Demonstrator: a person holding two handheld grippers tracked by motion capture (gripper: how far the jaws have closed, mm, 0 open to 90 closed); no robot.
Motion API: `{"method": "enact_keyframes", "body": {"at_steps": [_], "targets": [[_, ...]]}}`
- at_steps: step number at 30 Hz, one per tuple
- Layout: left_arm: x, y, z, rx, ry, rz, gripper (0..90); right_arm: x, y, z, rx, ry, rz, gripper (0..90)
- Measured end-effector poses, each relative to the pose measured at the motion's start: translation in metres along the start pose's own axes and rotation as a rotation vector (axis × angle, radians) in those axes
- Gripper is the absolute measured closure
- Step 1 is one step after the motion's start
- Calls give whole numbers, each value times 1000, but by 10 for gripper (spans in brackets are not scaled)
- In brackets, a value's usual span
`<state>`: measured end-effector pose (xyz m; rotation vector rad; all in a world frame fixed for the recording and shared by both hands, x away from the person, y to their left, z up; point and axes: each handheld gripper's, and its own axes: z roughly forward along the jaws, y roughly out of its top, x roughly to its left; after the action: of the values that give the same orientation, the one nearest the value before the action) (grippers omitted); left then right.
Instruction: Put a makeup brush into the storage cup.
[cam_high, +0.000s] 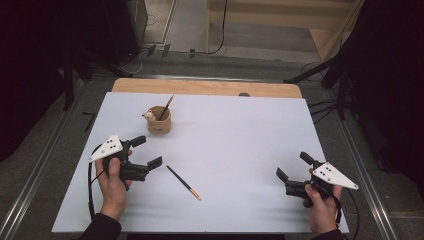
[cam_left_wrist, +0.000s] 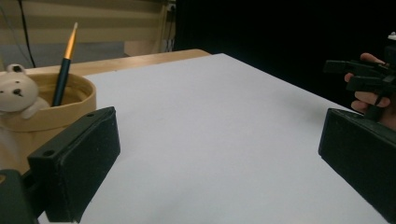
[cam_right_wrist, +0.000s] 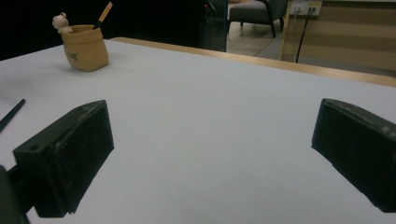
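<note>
A tan pen holder (cam_high: 159, 120) with a small white bear figure (cam_high: 148, 115) on its rim stands at the back left of the white table sheet (cam_high: 240, 130). One dark pencil (cam_high: 166, 107) with a gold end leans inside it. A second dark pencil (cam_high: 183, 182) lies flat on the sheet near the front. My left gripper (cam_high: 146, 151) is held open, just left of that lying pencil and in front of the holder (cam_left_wrist: 44, 109). My right gripper (cam_high: 294, 166) is open at the front right, nothing between its jaws. The holder (cam_right_wrist: 85, 46) appears far off in the right gripper view.
The wooden table edge (cam_high: 205, 87) runs behind the sheet. Metal rails flank the table on both sides. Cables lie on the floor beyond the table. The other hand and its gripper (cam_left_wrist: 369, 79) appear at the right of the left gripper view.
</note>
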<state>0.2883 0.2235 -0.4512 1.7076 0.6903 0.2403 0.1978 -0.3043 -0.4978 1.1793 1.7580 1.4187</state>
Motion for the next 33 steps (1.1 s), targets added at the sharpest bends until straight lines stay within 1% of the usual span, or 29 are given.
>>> {"method": "enact_keyframes", "body": {"at_steps": [6,10,11,13,17,21,24,25,27,30,33], "targets": [[0,3,11,36,-30,16,0,0,0,0,1,2,-3,0],[0,4,16,56,-43,22,0,0,0,1,3,1,-1,0],[0,5,17,67,-46,30,0,0,0,1,2,4,-1,0],[0,5,20,77,-49,29,0,1,0,1,1,5,-2,0],[0,7,25,100,-66,38,0,1,0,0,0,5,-3,0],[-2,8,32,137,-87,62,0,1,0,0,0,5,-2,0],[-3,10,39,174,-110,84,6,1,0,1,2,5,-2,0],[-3,10,41,185,-116,87,7,1,0,1,1,5,-3,0],[-3,10,45,208,-142,87,6,1,0,1,1,4,-2,0],[-1,10,46,210,-182,83,6,1,0,0,2,5,-3,0],[-1,9,49,232,-196,91,6,0,0,0,0,4,-3,0]]}}
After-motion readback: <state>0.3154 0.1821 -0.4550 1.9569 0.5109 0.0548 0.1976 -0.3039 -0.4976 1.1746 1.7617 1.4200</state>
